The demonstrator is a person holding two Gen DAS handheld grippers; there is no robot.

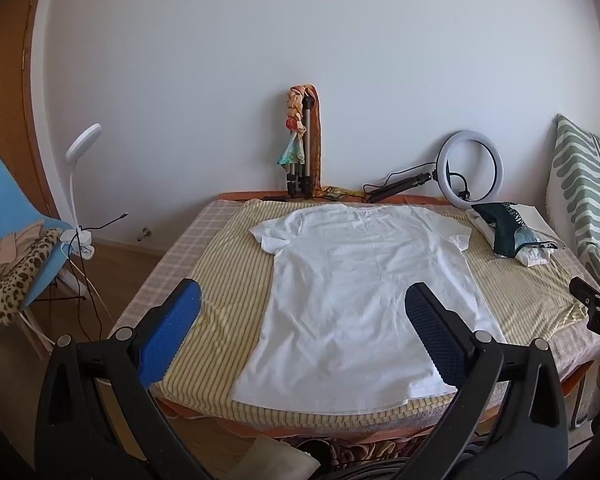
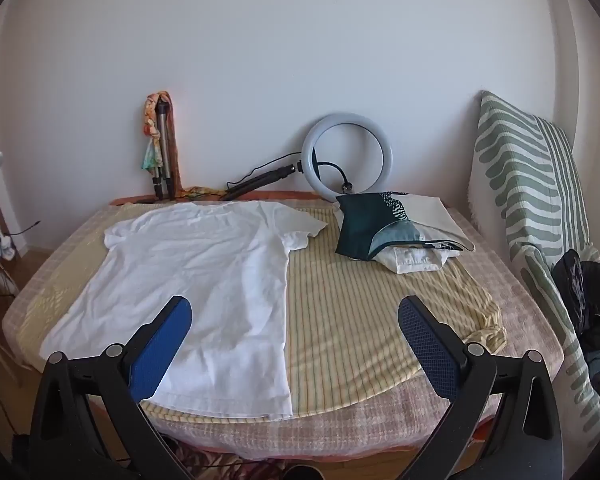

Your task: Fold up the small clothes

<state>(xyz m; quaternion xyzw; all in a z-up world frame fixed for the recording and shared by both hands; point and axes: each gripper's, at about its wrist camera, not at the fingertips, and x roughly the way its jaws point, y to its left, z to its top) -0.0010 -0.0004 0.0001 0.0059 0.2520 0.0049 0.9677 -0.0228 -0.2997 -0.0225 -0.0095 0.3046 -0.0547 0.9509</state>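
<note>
A white T-shirt [image 1: 352, 280] lies spread flat on the striped cloth [image 2: 364, 320] covering the tabletop, collar toward the wall. The left claw [image 1: 303, 300] and right claw [image 2: 295, 312] both hover above its near hem — jaws wide apart, holding nothing

Your T-shirt lies flat on the bed, collar toward the wall.
From the T-shirt [image 2: 196, 280] on the bed [image 2: 380, 320], you find the pile of folded clothes [image 2: 396, 232] at two o'clock, the ring light [image 2: 348, 156] behind it, the tripod [image 2: 162, 152] at eleven o'clock, and the cushion [image 2: 520, 200] at three.
</note>
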